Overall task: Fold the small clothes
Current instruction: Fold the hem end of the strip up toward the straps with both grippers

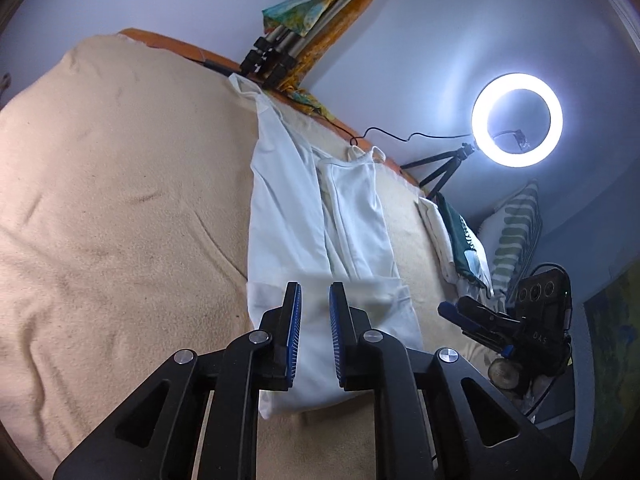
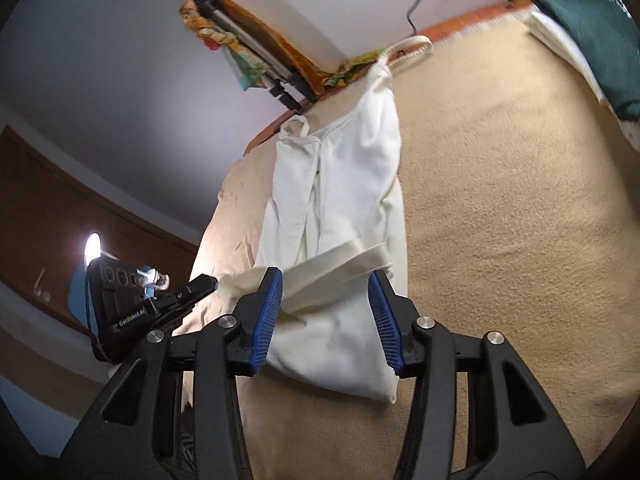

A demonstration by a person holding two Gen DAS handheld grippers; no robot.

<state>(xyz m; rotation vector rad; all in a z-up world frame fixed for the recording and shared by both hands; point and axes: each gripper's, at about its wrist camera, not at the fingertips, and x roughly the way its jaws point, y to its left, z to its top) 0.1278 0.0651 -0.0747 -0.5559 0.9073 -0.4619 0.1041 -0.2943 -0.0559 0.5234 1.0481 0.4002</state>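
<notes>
- A white top (image 1: 320, 240) lies lengthwise on the beige blanket (image 1: 120, 200), its straps toward the blanket's far edge.
- The left gripper (image 1: 315, 300) hangs above the top's near end, blue pads slightly apart, holding nothing.
- The right gripper (image 2: 326, 292) hangs above the same end, jaws spread wide, empty.
- A lit ring lamp (image 1: 517, 120) stands beyond the blanket's far edge.
</notes>
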